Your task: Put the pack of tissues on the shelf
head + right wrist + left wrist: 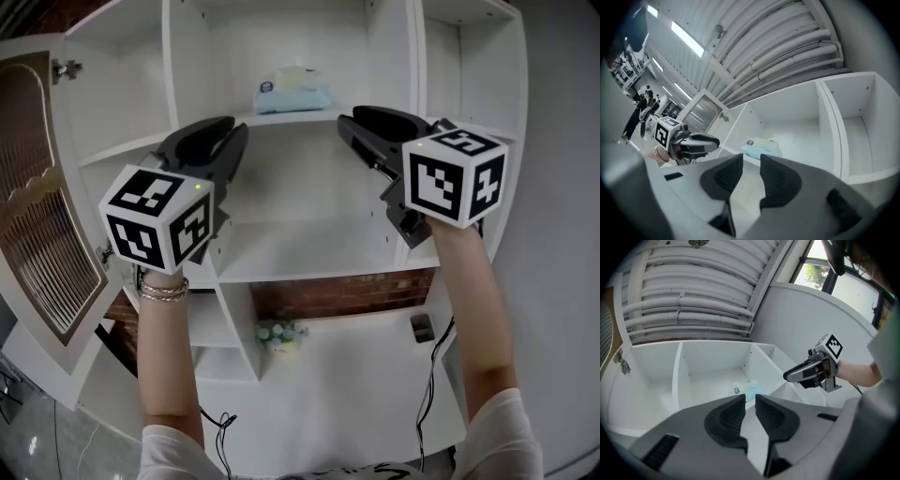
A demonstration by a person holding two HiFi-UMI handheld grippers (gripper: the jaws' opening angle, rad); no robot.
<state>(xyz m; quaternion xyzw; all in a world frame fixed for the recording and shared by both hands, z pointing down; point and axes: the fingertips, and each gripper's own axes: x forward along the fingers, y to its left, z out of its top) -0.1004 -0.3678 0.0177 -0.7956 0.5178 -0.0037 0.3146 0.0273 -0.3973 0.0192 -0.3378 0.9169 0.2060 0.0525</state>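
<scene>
The pack of tissues (293, 91) lies flat on an upper shelf (202, 128) of a white cabinet (314, 248), in its middle compartment and near the front edge. Nothing touches it. Both tongs are held up in front of the cabinet, below the pack and well apart from it, one to each side. The left tongs (231, 129) are released and empty: the left gripper view shows their two dark jaws with only a narrow slit between the tips, and the pack (747, 390) is far beyond them. The right tongs (349, 122) are also released and empty, with a somewhat wider gap, and the pack (761, 146) shows on the shelf past their tips. A wooden cabinet door (37, 206) stands open at the left. Lower down, a small bunch of flowers (279, 335) and a small dark object (422, 327) sit on the white counter (347, 384). A bracelet (164, 291) circles the left wrist.
</scene>
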